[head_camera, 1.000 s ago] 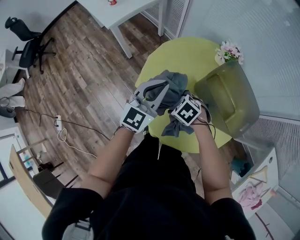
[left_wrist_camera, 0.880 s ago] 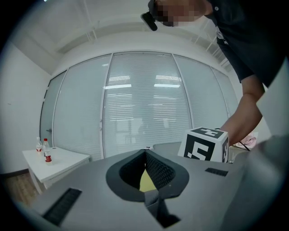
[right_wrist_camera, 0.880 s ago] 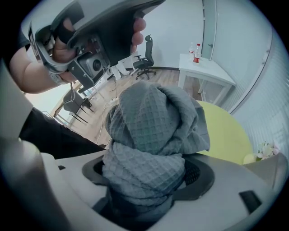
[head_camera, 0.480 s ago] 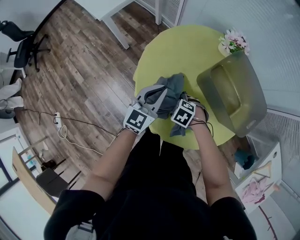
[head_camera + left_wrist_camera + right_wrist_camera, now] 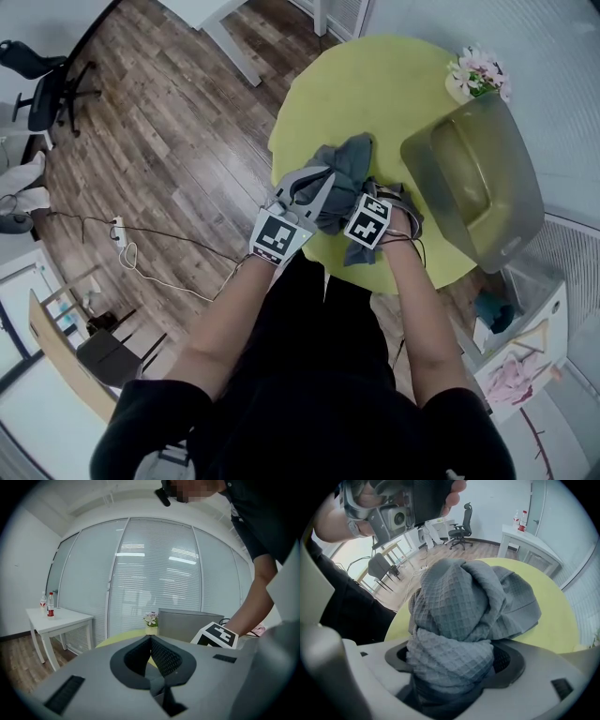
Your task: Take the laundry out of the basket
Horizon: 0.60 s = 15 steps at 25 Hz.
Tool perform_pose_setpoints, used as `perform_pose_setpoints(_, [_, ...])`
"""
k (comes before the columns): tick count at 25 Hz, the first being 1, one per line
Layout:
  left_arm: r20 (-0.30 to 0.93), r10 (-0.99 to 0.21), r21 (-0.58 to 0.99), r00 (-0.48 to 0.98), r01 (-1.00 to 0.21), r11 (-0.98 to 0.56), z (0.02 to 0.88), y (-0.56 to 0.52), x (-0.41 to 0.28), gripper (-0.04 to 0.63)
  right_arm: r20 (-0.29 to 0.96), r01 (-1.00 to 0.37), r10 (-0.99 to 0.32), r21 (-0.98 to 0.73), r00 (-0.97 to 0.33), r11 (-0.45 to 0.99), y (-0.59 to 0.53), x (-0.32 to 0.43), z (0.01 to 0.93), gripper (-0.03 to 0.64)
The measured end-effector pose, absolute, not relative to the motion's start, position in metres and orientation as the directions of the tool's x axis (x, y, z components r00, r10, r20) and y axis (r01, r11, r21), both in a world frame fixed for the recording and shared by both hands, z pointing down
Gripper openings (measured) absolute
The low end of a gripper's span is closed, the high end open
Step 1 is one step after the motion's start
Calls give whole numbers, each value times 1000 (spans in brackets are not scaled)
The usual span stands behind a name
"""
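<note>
A grey waffle-weave cloth [image 5: 343, 167] is bunched over the near edge of the round yellow-green table [image 5: 375, 84]. My right gripper [image 5: 452, 667] is shut on a thick fold of the cloth [image 5: 464, 606], which fills the gap between its jaws. In the head view only its marker cube [image 5: 367, 220] shows. My left gripper [image 5: 328, 174] is beside the cloth on its left. Its tips meet, and in the left gripper view nothing lies between the pads [image 5: 161, 656]. The translucent olive basket [image 5: 511, 183] stands at the table's right with nothing showing inside.
A small vase of pink flowers [image 5: 480, 73] stands at the table's far right, behind the basket. A white table [image 5: 56, 618] with bottles is off to the left. An office chair [image 5: 47, 94] and a power cable [image 5: 127, 253] are on the wooden floor.
The head camera has shifted a little. Both grippers and the cloth stay together at the table's near edge, hardly moved.
</note>
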<state>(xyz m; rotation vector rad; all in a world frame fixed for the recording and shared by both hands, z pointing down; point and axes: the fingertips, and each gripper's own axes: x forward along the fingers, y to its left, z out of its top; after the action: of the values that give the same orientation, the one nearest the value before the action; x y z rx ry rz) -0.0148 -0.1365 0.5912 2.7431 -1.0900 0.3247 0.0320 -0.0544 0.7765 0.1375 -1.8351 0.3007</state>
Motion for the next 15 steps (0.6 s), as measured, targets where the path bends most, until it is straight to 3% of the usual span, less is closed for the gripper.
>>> perform_pose_setpoints(15, [262, -645, 68, 718, -680, -730, 566, -123, -10, 11, 936, -364, -68, -67, -345, 929, -65, 48, 708, 406])
